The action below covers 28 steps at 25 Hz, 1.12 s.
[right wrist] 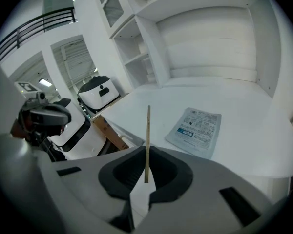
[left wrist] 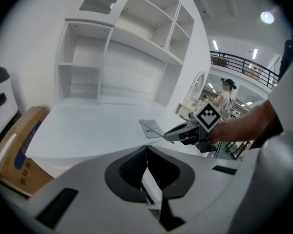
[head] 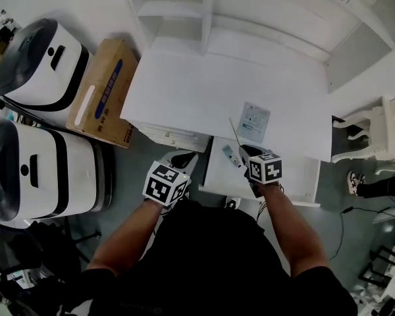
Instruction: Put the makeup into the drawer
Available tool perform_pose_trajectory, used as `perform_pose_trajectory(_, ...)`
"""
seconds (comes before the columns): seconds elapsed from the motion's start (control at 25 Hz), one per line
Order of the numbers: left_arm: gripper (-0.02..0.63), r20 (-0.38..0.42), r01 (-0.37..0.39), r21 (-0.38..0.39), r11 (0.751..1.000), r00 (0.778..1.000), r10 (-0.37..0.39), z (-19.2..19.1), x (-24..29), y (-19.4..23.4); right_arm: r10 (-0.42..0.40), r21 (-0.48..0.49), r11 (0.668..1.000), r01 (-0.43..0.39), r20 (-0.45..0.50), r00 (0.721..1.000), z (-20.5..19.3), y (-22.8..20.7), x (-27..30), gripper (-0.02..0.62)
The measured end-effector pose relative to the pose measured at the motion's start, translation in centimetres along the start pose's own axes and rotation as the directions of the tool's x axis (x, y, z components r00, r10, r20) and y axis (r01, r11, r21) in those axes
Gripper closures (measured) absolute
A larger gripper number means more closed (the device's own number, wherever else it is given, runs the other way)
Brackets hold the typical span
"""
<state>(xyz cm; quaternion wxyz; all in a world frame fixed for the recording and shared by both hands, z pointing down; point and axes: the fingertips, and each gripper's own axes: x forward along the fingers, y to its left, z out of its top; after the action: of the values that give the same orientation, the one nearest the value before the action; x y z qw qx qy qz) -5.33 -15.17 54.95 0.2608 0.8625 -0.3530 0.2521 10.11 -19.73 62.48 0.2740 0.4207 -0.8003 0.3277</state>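
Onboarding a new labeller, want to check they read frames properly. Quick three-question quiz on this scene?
1. Multiple choice: what is clamped in the right hand-held gripper? A) a thin stick B) a cup C) nothing
2. True or false: the leaflet lies flat on the white desk.
3. Short answer: are the jaws of the left hand-held gripper apart or together?
Key: 1 A; 2 true; 3 together.
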Motion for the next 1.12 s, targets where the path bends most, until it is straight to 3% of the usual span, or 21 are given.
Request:
perform_pose_trajectory(0.28,0.595,-0.02,0.012,0.02,1.0,1.0,-0.012,0.6,2.0,-1.6,0.007,-0.123,0.992,-0.024,-0.131,0.991,-6.8,-1.6,-1.7,0.549)
perform_pose_trajectory(0.52,0.595,-0.042,0.01,0.027,1.0,0.999,-0.009,0.3,2.6,-2.8,-0.031,-0.135,0.991,-0.001,-0.23,0.973,-11.2,-4.7,0.0,0.549)
perform_pose_trajectory(0.72,0.595,-0.067,-0.004,0.028,1.0,0.998,0.006,-0.3,2.6,-3.5,-0.047,-0.112,0.994,0.015,-0.294,0.955,-13.4,-6.8,2.4,0.549)
perform_pose_trajectory(1.12,0.595,-0.066,-0.063,0.016,0.998,0.996,0.064,0.0,1.7,-3.5,-0.09,-0.178,0.984,0.019,-0.398,0.913,-16.2,-9.5,6.1,0.549)
